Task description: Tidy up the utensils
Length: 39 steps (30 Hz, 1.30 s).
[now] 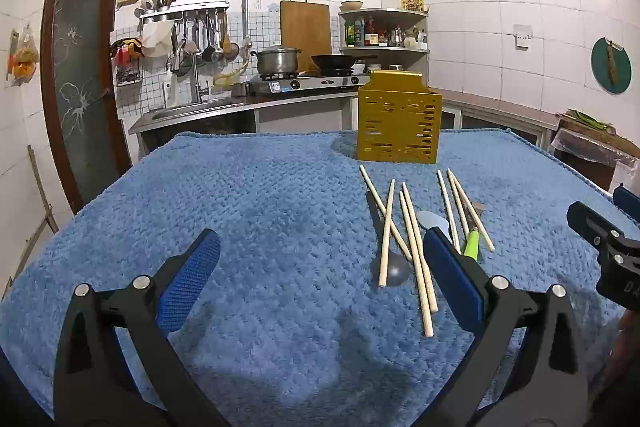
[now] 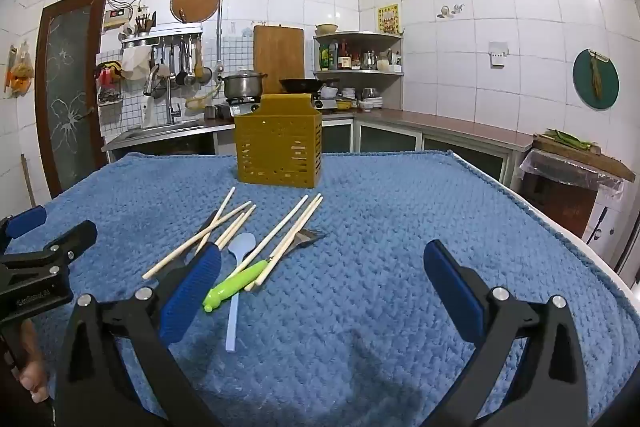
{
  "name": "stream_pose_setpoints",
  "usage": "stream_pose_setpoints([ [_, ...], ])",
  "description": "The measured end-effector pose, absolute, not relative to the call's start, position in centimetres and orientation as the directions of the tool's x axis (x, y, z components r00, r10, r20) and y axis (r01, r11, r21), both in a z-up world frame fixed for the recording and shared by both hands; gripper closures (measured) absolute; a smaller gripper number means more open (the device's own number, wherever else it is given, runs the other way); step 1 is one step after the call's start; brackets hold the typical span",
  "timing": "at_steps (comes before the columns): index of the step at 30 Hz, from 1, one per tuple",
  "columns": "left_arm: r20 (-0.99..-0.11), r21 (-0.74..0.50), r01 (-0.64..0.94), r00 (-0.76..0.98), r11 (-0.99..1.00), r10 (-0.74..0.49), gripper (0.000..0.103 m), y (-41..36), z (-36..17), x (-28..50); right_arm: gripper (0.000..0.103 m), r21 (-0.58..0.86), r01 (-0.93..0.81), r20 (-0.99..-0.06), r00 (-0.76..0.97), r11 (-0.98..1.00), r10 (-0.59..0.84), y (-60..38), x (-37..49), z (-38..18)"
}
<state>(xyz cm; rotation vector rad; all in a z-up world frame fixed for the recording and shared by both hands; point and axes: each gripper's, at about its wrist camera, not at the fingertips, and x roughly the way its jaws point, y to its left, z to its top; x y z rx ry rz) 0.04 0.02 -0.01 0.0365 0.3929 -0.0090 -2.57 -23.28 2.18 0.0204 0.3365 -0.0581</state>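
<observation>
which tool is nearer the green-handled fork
Right, narrowly. The green-handled fork lies just beside the right tool's left finger, outside its open gap. The left tool has it just past its right finger.

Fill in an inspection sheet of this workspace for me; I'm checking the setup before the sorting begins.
Surface: blue knitted cloth covering the table.
Job's things: yellow slotted plastic utensil holder upright at the far side; pale wooden chopsticks scattered loosely; light blue plastic spoon; green-handled utensil lying across the spoon; metal fork partly under chopsticks; grey ladle under chopsticks.
Clutter: nothing seen.
Grippers: left hand-held gripper open, empty; right hand-held gripper open, empty.
Cables: nothing seen on the table.
Surroundings: white-tiled kitchen, steel pot on the stove, wooden cutting board against the wall.
</observation>
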Motion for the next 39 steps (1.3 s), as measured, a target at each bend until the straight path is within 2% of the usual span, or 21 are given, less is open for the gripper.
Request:
stream_pose_setpoints([
  [39, -0.368, 0.038, 0.017, 0.93, 0.999, -0.001, 0.005, 0.2, -0.2, -0.1, 0.004, 0.027, 0.066, -0.312, 0.948, 0.997, -0.054, -23.4, -3.2, 2.3],
])
